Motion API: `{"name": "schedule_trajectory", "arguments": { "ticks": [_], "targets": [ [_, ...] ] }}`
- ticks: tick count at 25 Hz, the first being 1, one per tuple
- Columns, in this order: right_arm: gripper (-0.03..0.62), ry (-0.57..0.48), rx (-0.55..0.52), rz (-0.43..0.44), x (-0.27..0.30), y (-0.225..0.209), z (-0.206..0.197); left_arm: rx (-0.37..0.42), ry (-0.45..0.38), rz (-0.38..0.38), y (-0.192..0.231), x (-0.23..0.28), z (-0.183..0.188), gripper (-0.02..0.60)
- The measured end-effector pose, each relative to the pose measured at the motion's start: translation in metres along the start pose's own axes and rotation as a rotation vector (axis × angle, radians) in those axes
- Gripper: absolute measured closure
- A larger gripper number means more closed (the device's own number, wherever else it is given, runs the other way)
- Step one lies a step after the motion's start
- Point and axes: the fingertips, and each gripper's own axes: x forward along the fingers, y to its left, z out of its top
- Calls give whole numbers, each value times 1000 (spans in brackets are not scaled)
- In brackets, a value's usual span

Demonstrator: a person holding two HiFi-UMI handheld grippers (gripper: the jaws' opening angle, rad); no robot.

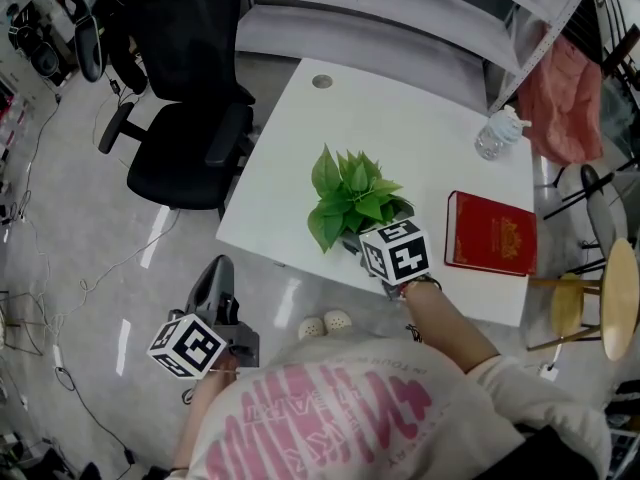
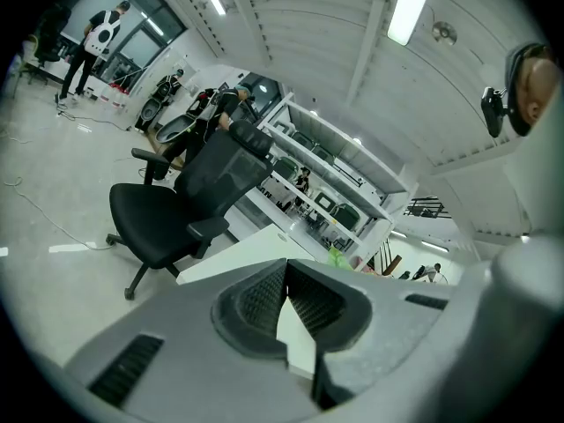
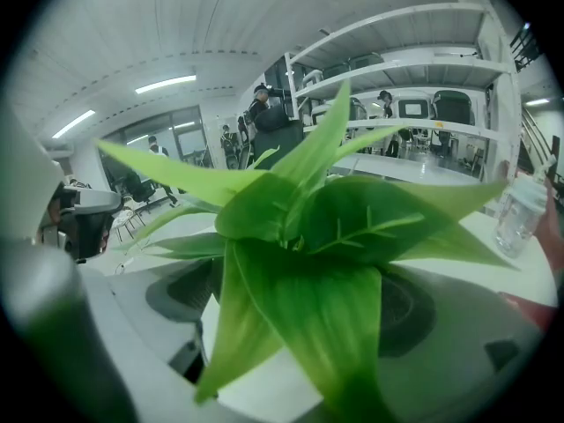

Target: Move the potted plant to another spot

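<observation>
Green leaves: the potted plant (image 1: 350,200) is stood upright at the near middle of the white bench (image 1: 400,118), close to its near edge.
Right gripper (image 3: 295,302): its jaws are spread either side of the plant; the pot is hidden by leaves and no clamp on it is seen.
Left gripper (image 2: 285,276): clenched on nothing, held low off the bench's near left.
Risk: leaves may be pinched instead of the pot, so the plant could be tipped or dragged over the near edge.
Surface: smooth white top; red book (image 1: 492,233) just right, water bottle (image 1: 497,133) far right.
Room: glossy floor (image 1: 80,248), black office chair (image 1: 185,118) at the left.
</observation>
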Motion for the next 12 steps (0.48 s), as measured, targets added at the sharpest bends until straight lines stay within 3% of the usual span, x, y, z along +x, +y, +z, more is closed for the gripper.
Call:
{"name": "schedule_trajectory", "arguments": {
  "ticks": [12],
  "targets": [
    [83, 12, -17, -7, -5, 3, -10, -10, 0, 7, 0, -7, -7, 578]
  ]
}}
